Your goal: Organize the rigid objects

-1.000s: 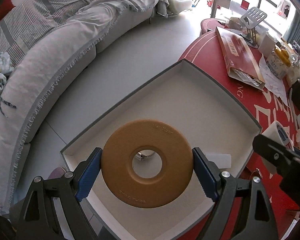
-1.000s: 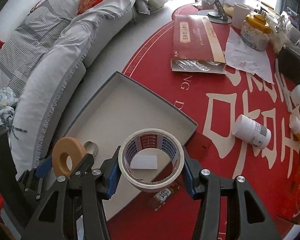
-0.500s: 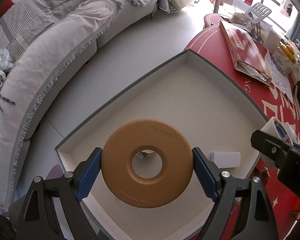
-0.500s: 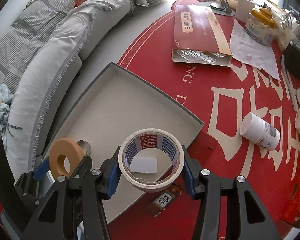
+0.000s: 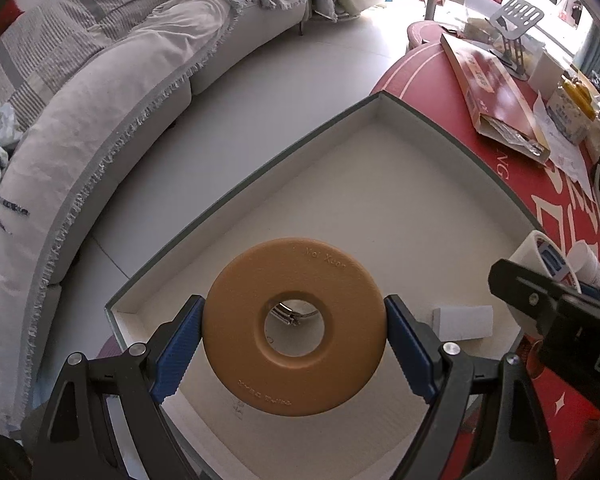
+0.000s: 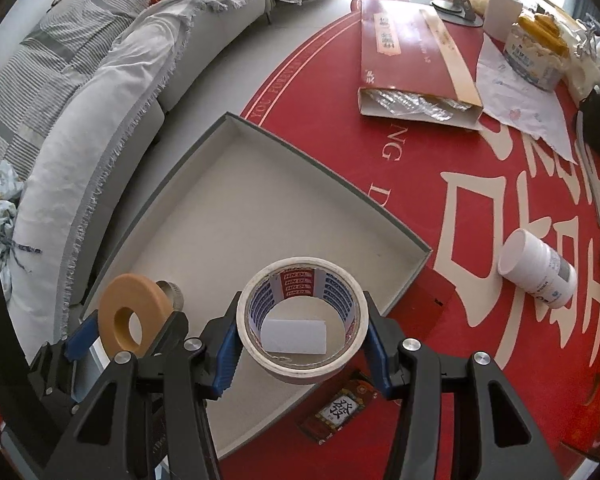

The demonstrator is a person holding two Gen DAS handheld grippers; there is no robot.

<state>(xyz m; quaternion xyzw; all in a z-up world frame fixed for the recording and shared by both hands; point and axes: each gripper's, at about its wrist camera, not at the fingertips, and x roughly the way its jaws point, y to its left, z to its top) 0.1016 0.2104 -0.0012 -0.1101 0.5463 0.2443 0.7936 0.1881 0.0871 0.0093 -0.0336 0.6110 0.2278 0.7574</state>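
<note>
In the left wrist view the shallow grey box fills more of the picture than a second ago, and the white card on its floor sits nearer the right blue pad. The left gripper has not altered its hold: its jaws stand wide, both blue pads pressed on the rim of one tan ring, which hangs flat between them above the box's near corner. Through the ring's hole one metal clamp shows on the box floor. At the right edge the black body of the other tool and a part of the tape roll are in view.

In the right wrist view the red worktop has slid up the picture and the box looks larger than before. The right gripper has its jaws about half apart, clamped on one roll of white tape, held above the box's near right part; the one white card is seen through its core. On the worktop lie one white bottle on its side, one long red carton and one small red tile beside the box edge.
</note>
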